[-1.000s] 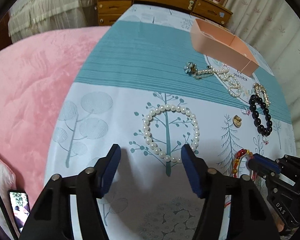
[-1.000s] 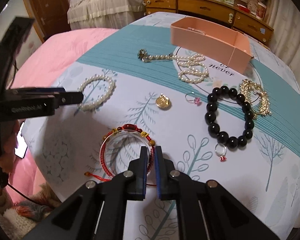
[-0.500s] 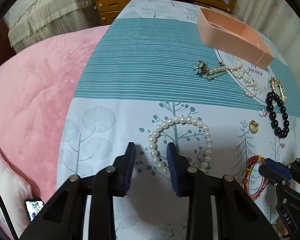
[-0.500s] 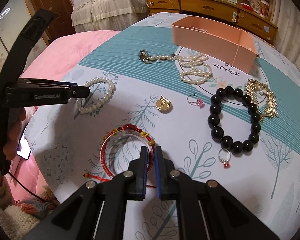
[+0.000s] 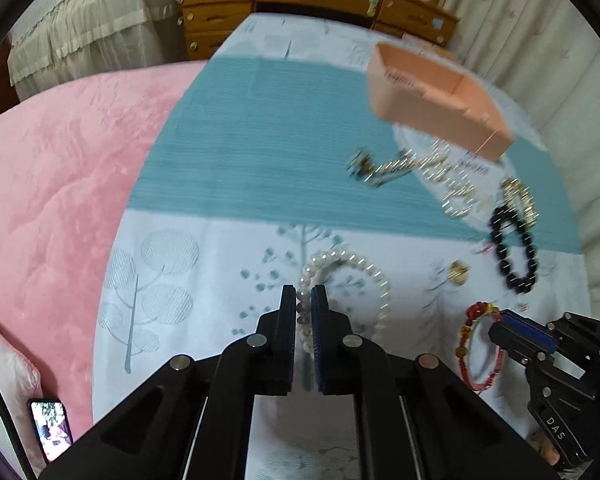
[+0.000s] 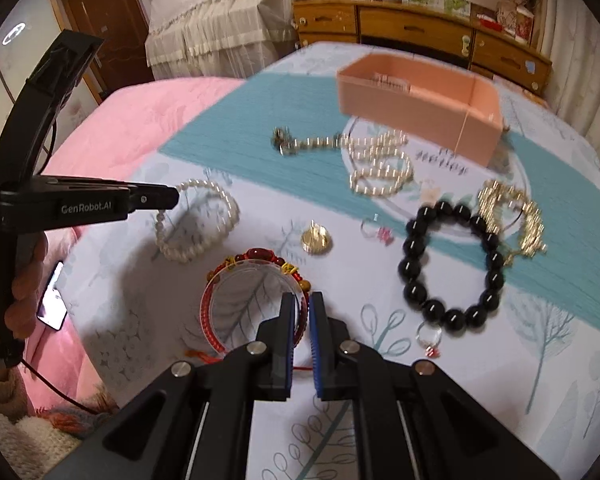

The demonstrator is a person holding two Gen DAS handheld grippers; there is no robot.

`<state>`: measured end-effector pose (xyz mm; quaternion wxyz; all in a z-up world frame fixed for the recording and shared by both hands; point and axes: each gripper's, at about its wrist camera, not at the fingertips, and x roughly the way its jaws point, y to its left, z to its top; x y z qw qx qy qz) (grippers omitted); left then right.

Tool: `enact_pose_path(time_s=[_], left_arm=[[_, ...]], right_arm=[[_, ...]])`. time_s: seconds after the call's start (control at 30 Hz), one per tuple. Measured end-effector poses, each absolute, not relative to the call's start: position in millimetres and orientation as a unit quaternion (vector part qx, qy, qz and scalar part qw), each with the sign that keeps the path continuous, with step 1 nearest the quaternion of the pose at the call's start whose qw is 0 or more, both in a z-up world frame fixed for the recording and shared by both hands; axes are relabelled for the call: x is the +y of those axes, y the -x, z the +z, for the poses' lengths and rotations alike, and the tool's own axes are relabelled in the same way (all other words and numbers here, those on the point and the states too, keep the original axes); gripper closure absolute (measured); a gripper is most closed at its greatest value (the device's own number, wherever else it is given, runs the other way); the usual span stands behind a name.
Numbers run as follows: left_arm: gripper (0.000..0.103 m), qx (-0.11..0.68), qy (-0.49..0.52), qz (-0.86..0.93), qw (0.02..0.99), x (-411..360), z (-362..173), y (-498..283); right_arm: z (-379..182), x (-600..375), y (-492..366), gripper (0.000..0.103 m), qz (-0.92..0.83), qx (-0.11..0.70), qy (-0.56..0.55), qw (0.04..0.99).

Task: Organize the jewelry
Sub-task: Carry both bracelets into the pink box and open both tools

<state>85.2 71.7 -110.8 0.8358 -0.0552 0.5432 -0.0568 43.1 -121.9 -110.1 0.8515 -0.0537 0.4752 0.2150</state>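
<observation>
My left gripper (image 5: pixel 303 298) is shut on the near side of a white pearl bracelet (image 5: pixel 356 264), which it lifts off the tablecloth; the bracelet also hangs from its tip in the right wrist view (image 6: pixel 198 222). My right gripper (image 6: pixel 301 304) is shut on the rim of a red bead bracelet around a clear ring (image 6: pixel 252 272), low over the cloth; it also shows in the left wrist view (image 5: pixel 480 344). A pink open box (image 6: pixel 416 104) stands at the far side.
On the cloth lie a black bead bracelet (image 6: pixel 452 264), a gold chain bracelet (image 6: pixel 516 216), a pearl necklace with brooch (image 6: pixel 364 156), a gold pendant (image 6: pixel 316 238) and two small rings (image 6: pixel 376 232). A pink blanket (image 5: pixel 52 184) lies left; a wooden dresser (image 6: pixel 420 28) stands behind.
My left gripper closed from wide open onto the pearl bracelet and has raised it. My right gripper stayed shut on the red bracelet, barely moving.
</observation>
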Motion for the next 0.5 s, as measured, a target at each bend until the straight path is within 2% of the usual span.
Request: enact_pose_path(time_s=[0.3,0.5], left_arm=[[0.098,0.479,0.049,-0.101,0.871,45,-39,-96],[0.098,0.448,0.035,-0.138,0.883,21,9,-132]], right_arm=[[-39,-131,-65,0.096,0.203,0.404,0.051,0.890],[5,-154,-111,0.096,0.153,0.365,0.034,0.918]])
